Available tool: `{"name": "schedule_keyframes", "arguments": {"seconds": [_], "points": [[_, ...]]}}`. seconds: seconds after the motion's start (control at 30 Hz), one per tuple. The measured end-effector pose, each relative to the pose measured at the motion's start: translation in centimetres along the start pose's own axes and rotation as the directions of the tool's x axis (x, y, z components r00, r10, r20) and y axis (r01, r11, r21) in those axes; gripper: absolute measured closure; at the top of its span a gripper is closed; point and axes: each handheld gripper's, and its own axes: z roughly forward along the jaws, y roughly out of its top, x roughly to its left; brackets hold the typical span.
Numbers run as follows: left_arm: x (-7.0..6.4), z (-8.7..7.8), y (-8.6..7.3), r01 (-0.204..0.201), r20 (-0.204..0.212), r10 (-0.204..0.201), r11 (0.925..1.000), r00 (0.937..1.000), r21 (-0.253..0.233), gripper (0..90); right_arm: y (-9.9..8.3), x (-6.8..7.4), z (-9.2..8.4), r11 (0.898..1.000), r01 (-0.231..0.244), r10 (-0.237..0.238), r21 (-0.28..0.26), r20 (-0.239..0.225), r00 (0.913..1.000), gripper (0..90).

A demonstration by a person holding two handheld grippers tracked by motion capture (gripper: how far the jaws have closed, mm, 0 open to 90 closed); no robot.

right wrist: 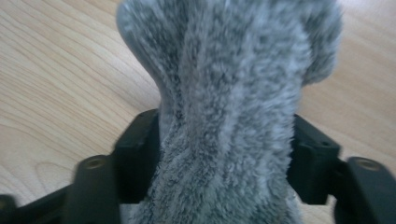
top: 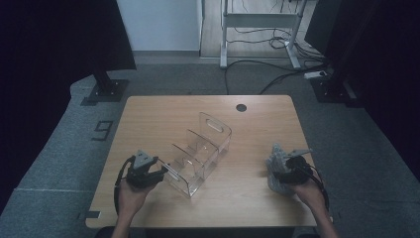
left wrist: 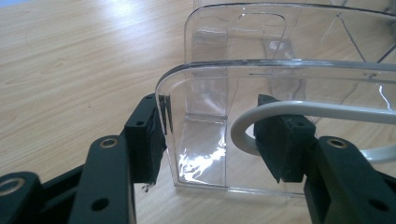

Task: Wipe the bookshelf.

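Right of the clear divided organiser (top: 200,151), the right gripper (top: 287,168) clamps a grey fuzzy cloth (right wrist: 224,116); the left gripper (left wrist: 212,140) grips the organiser's near end wall.

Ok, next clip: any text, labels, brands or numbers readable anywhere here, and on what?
"9": dark marking on the grey floor, left of the table; it could equally be a "6" read from the other side.
Clear plastic organizer: no label or print seen.
Grey fluffy cloth: no tag or text seen.
Grippers: no readable markings.
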Motion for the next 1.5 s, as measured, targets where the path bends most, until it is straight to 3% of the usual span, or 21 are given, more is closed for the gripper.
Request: {"name": "schedule_keyframes", "arguments": {"seconds": [0.17, 0.33, 0.83, 1.27, 1.5], "points": [[-0.1, -0.7, -0.5, -0.012, 0.016, 0.012, 0.9999, 0.9998, 0.001, 44.6, -0.4, -0.1, 0.1, 1.000, -0.016, 0.016, 0.005, -0.003, 0.9999, 56.2], [-0.2, -1.0, -0.8, -0.016, 0.024, 0.016, 0.9999, 0.9996, -0.004, 44.6, -0.5, -0.1, 0.0, 1.000, -0.027, 0.027, -0.001, -0.014, 0.9995, 64.4], [-0.5, -1.0, -1.0, -0.018, 0.047, 0.019, 0.9996, 0.9987, -0.020, 44.6, 1.6, 1.2, -2.1, 0.995, 0.007, -0.013, -0.104, -0.058, 0.9982, 65.1], [-0.5, -1.0, -1.2, -0.017, 0.050, 0.019, 0.9994, 0.9986, -0.031, 44.5, 5.3, 3.9, -1.7, 0.985, 0.062, -0.079, -0.161, -0.101, 0.9918, 64.9], [-0.5, -1.0, -1.1, -0.016, 0.050, 0.018, 0.9994, 0.9986, -0.031, 44.5, 7.0, 4.9, -0.9, 0.982, 0.083, -0.101, -0.168, -0.101, 0.9897, 64.9]]}}
